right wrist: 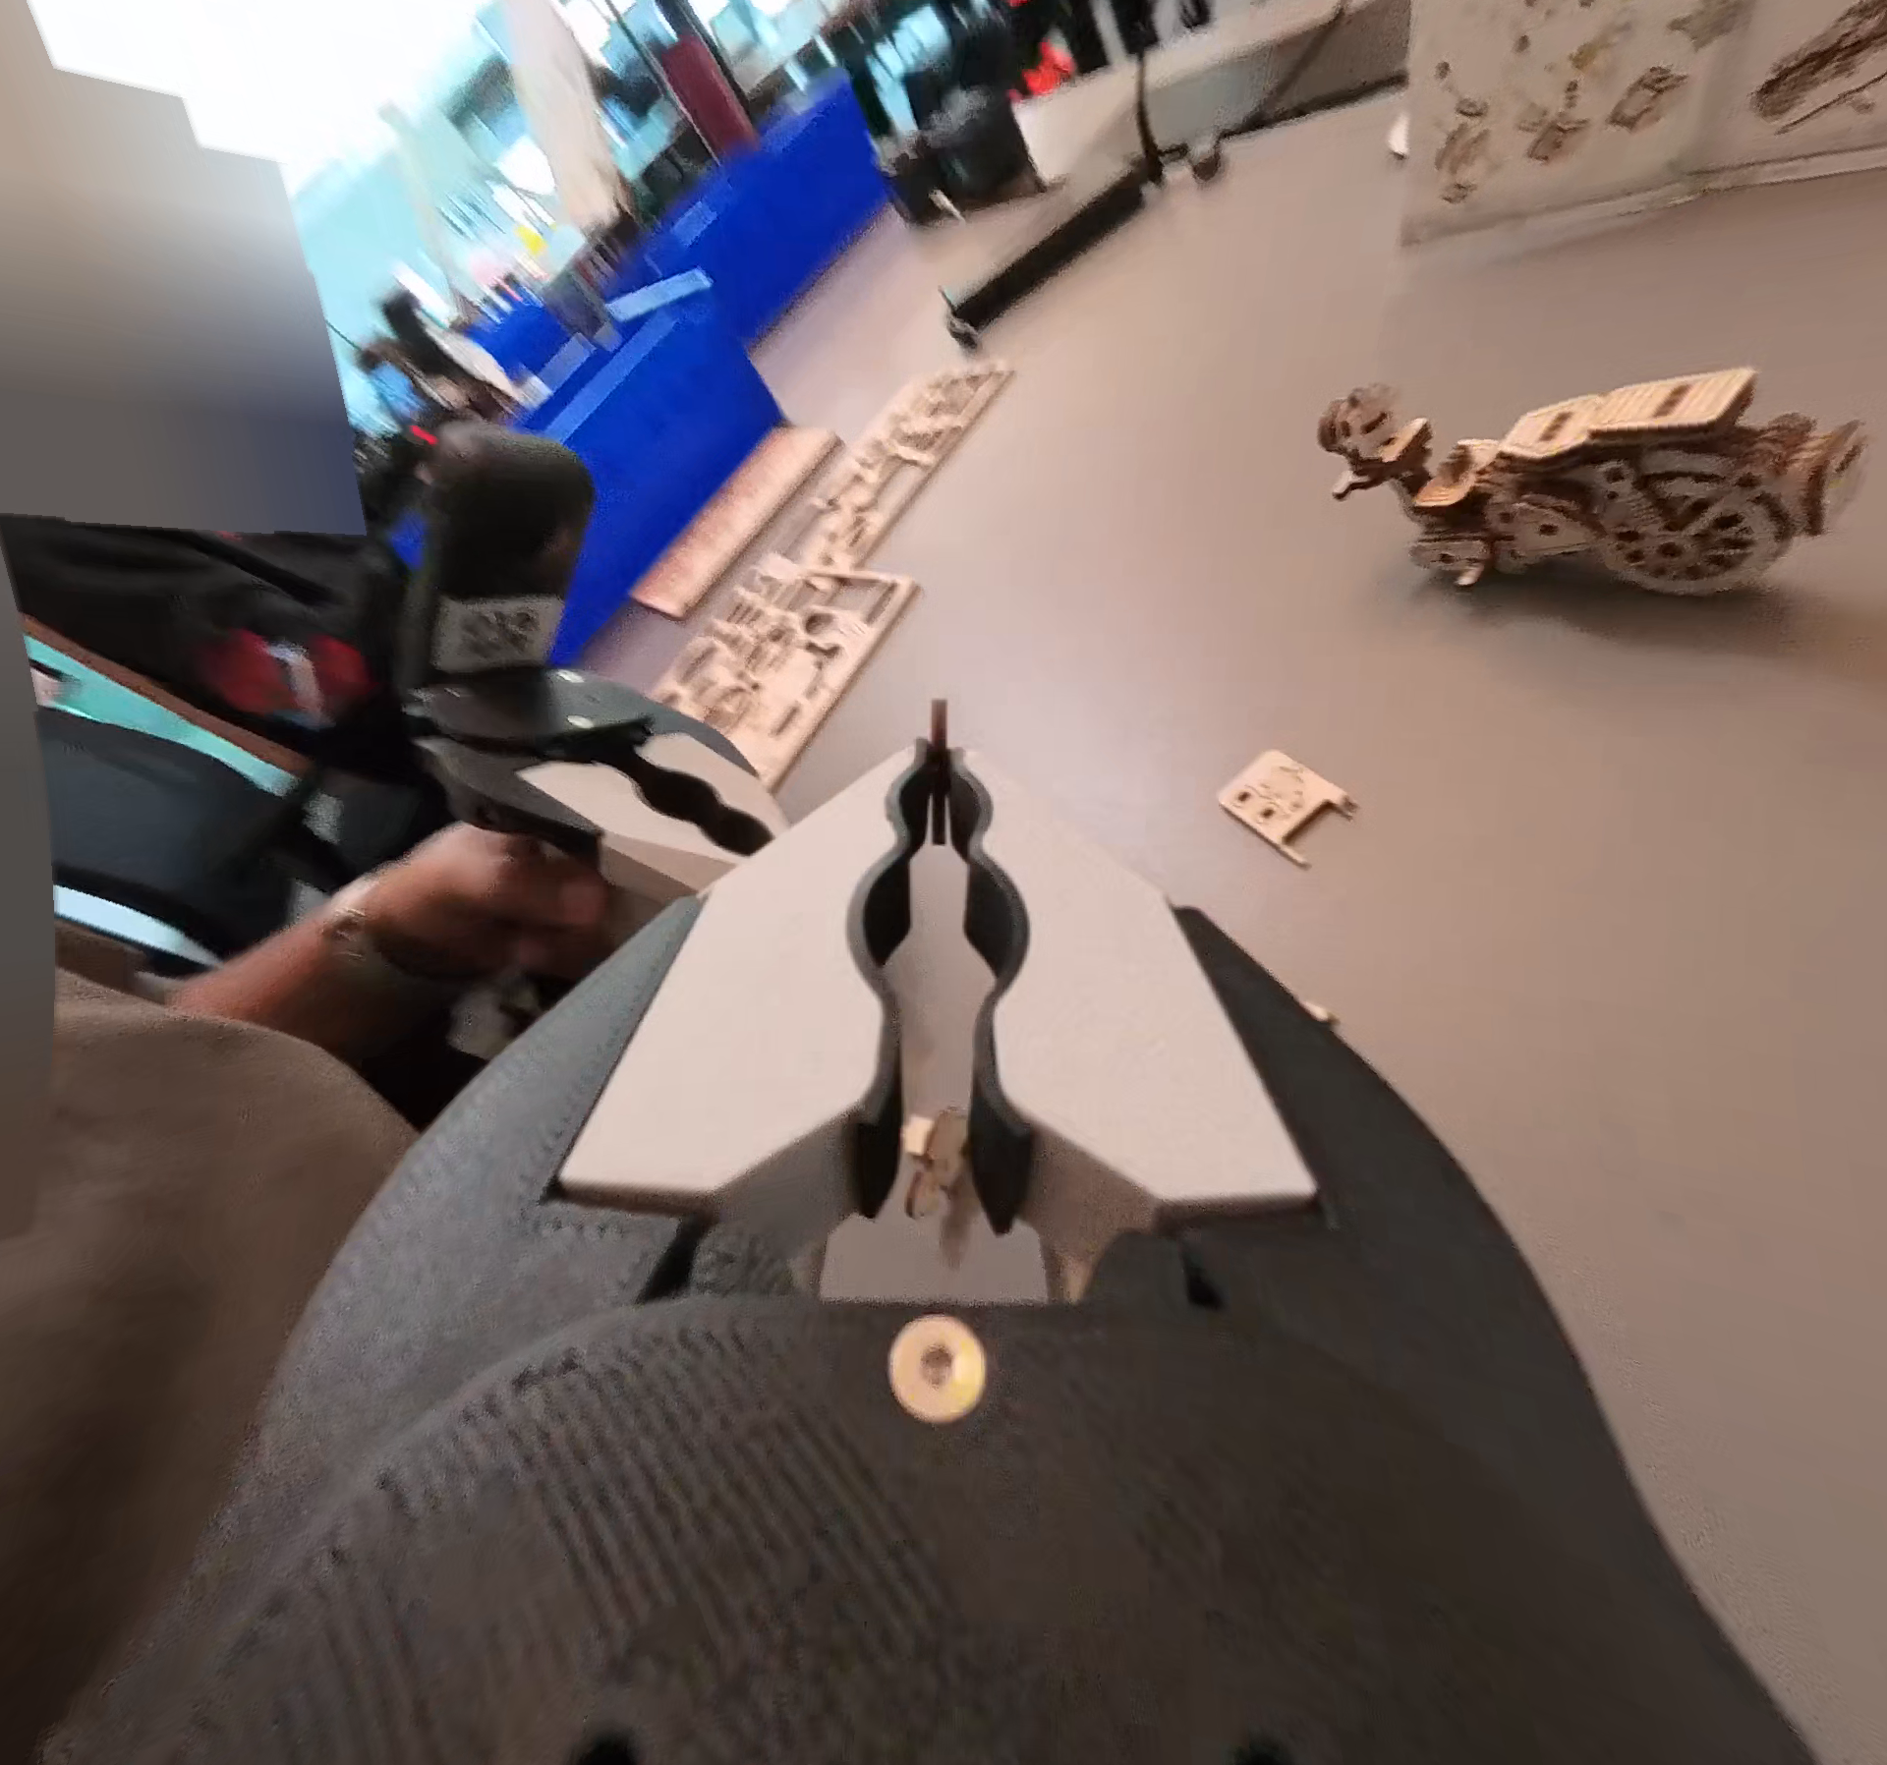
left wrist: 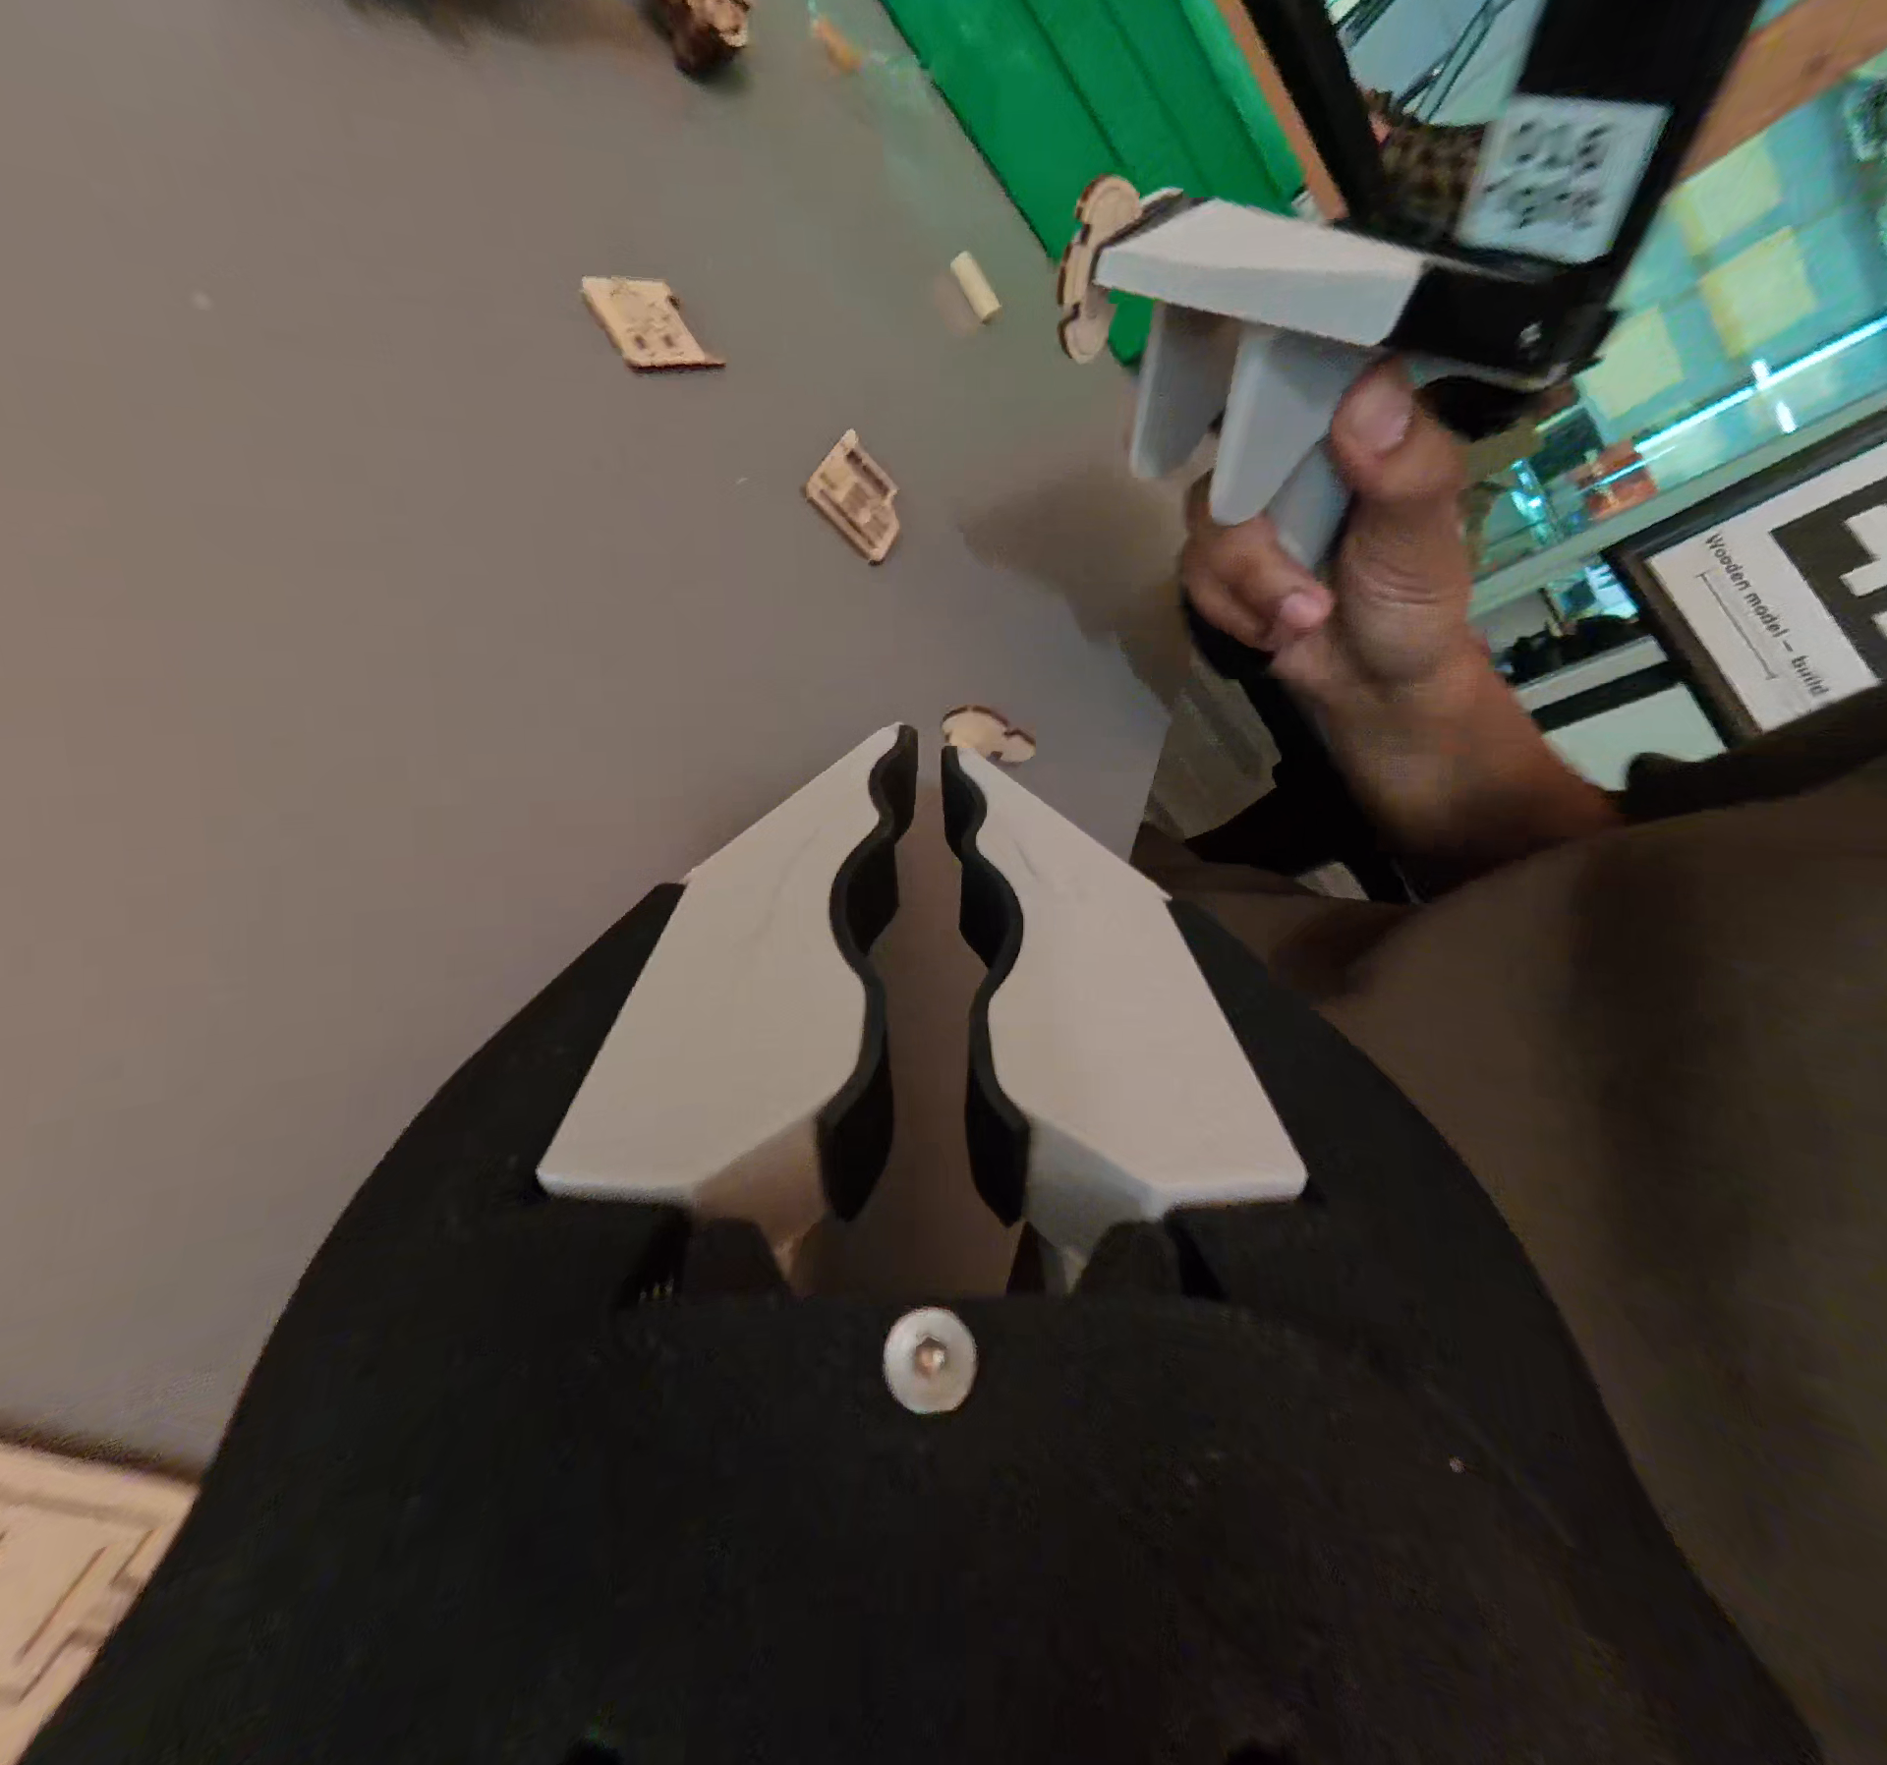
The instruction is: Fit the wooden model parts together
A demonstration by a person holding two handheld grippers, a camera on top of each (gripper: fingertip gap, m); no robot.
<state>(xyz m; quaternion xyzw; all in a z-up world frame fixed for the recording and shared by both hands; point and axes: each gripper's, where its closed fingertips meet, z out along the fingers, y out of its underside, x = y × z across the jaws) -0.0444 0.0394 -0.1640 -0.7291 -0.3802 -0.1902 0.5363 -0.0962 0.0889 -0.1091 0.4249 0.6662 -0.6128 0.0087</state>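
- Left wrist view: left gripper empty, jaws narrowed to a thin gap, hovering above the grey tabletop near its edge — probably waiting to take a mating part.
- Right gripper raised at upper right, pinching a flat scalloped wooden piece, lifted clear for fitting.
- Loose around: two flat plates, a small peg, a scalloped disc just beyond the fingertips.
- Right wrist view: jaws clamped on that thin piece seen edge-on.
- Farther off — assembled motorcycle model, a slotted plate, part sheets; nothing blocking.
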